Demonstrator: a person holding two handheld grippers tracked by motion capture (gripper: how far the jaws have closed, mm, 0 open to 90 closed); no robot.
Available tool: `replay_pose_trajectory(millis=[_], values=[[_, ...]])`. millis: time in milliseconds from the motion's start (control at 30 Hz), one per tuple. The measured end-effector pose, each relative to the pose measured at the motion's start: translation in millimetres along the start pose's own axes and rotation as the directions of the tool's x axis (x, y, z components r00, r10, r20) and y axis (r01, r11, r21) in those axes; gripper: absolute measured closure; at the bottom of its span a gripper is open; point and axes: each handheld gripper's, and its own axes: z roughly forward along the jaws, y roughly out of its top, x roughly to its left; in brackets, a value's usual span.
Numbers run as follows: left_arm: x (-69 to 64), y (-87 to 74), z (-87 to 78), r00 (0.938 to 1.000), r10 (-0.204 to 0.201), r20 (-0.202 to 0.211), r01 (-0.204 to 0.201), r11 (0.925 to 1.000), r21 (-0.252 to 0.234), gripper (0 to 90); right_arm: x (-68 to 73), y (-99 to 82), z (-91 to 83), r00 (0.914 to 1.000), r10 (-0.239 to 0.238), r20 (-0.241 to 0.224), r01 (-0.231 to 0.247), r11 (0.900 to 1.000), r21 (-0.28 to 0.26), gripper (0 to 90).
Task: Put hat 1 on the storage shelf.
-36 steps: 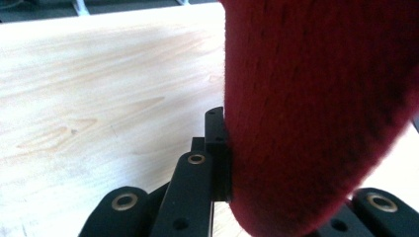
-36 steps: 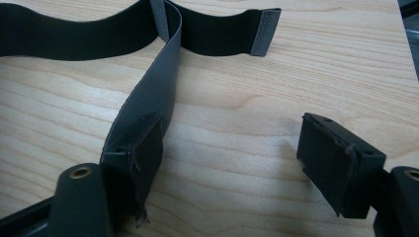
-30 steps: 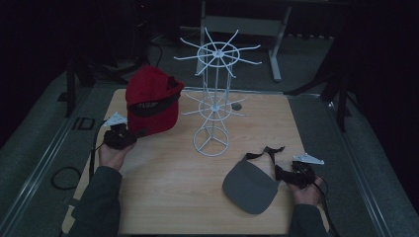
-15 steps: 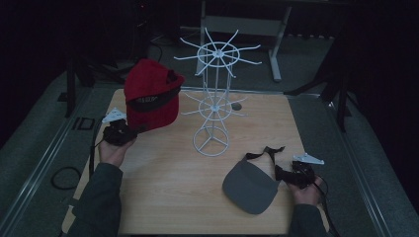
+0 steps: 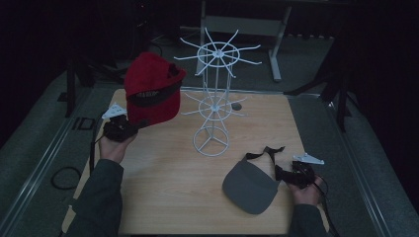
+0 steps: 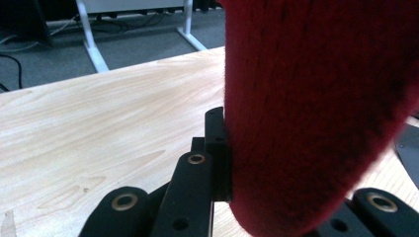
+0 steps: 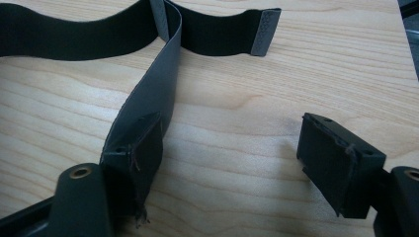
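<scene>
While the room beyond lies almost black, a pale wooden table [image 5: 163, 187] with clear grain sits lit in the middle, ringed by grey carpet [image 5: 34, 163]. A white wire rack [image 5: 213, 94] stands upright near the table's centre, its spokes fanning from two rings. Behind it a white-legged desk frame [image 5: 237, 29] rises from the floor, and a dark cable loop [image 5: 64, 177] lies on the carpet at the left.

At the table's left edge the left gripper [image 5: 118, 129] pinches the brim of a red cap [image 5: 150, 91], lifted clear of the wood; in the left gripper view one black pad presses the fuzzy red fabric [image 6: 316, 113] with the other jaw hidden behind it.

Near the front right a grey visor [image 5: 249, 185] rests flat on the table. The right gripper [image 5: 296, 174] is just beside its strap [image 7: 158, 84], jaws spread wide, one pad touching the strap's side and the other standing apart over bare wood
</scene>
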Motion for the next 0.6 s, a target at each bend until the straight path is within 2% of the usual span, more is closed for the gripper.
replay_pose_trajectory(millis=[233, 600], values=[[-0.5, 3.9, -1.8, 1.0, -0.002, -0.005, 0.002, 0.9998, -0.017, 85.8, 0.0, 0.0, 0.0, 1.0, 0.0, 0.0, 0.0, 1.0, 0.0, 25.6], [-3.2, 13.6, -5.7, 0.9997, 0.017, -0.015, -0.018, 0.9992, -0.036, 85.8, 0.0, 0.0, 0.0, 1.0, 0.0, 0.0, 0.0, 1.0, -0.001, 25.6]])
